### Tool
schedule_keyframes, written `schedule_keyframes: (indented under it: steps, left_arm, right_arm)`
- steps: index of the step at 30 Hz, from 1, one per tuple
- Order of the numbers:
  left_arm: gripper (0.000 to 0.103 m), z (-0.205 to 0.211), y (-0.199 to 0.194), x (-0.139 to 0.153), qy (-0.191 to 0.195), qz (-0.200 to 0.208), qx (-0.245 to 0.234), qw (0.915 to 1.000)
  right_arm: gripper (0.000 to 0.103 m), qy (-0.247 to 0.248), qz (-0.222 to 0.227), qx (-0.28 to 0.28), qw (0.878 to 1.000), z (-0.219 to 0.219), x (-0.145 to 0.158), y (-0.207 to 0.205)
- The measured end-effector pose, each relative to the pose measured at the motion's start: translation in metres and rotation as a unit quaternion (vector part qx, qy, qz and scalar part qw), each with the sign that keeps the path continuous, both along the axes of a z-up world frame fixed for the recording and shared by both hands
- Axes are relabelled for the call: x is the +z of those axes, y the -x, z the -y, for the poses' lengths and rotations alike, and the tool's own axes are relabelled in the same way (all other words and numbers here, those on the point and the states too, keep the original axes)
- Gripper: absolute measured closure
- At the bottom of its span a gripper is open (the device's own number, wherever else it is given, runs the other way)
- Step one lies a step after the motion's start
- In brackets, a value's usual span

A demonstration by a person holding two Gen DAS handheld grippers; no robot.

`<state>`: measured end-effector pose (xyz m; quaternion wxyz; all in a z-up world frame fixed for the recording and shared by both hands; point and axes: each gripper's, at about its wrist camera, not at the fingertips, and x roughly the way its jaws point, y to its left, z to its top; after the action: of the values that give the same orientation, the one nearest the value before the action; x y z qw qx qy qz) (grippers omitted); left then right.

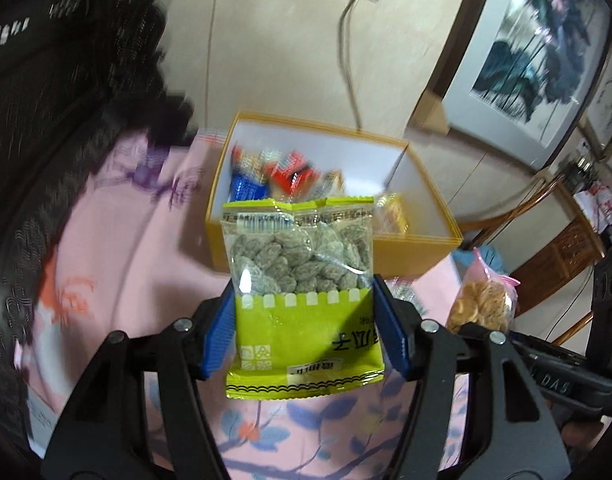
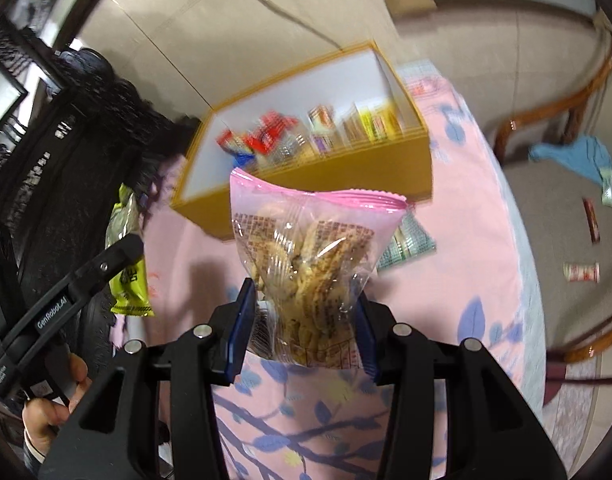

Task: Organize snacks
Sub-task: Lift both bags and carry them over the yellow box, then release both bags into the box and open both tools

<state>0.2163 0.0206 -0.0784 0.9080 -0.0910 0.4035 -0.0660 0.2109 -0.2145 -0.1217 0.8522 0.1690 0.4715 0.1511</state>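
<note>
green packet (image 1: 304,300) gripped; pink packet (image 2: 309,272) gripped.

The box (image 1: 421,246) stands open-topped ahead on the worktop (image 1: 146,240). Packets (image 1: 274,178) fill its left and front; its right rear floor is bare. A dark cabinet (image 1: 46,120) walls the left side. One loose packet (image 2: 405,242) lies just right of the box front; the cloth beyond it is free.
</note>
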Motion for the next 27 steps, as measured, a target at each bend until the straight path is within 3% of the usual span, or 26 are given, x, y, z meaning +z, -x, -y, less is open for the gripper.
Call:
schedule_keyframes:
  steps: [6, 10, 22, 24, 26, 27]
  left_arm:
    - [0.039, 0.009, -0.031, 0.051, 0.009, 0.052, -0.011, 0.9985]
    - [0.039, 0.015, -0.053, 0.071, 0.007, 0.075, -0.014, 0.9971]
    - [0.038, 0.029, -0.136, 0.067, -0.038, 0.063, -0.01, 0.9973]
    - [0.035, 0.03, -0.145, 0.066, -0.042, 0.061, -0.009, 0.9972]
    - [0.009, 0.032, -0.15, 0.066, -0.066, 0.061, 0.009, 0.9959]
    - [0.004, 0.031, -0.149, 0.069, -0.091, 0.066, 0.036, 0.993]
  right_arm:
    - [0.057, -0.002, 0.062, 0.009, 0.998, 0.0, 0.047, -0.03]
    - [0.057, -0.006, 0.094, 0.003, 0.996, 0.005, 0.069, -0.061]
    - [0.056, 0.018, 0.119, 0.001, 0.993, -0.001, 0.084, -0.142]
    - [0.054, 0.024, 0.118, 0.009, 0.993, -0.006, 0.083, -0.153]
    - [0.038, 0.037, 0.107, 0.009, 0.994, -0.009, 0.081, -0.157]
    - [0.028, 0.038, 0.105, -0.002, 0.994, -0.007, 0.081, -0.157]
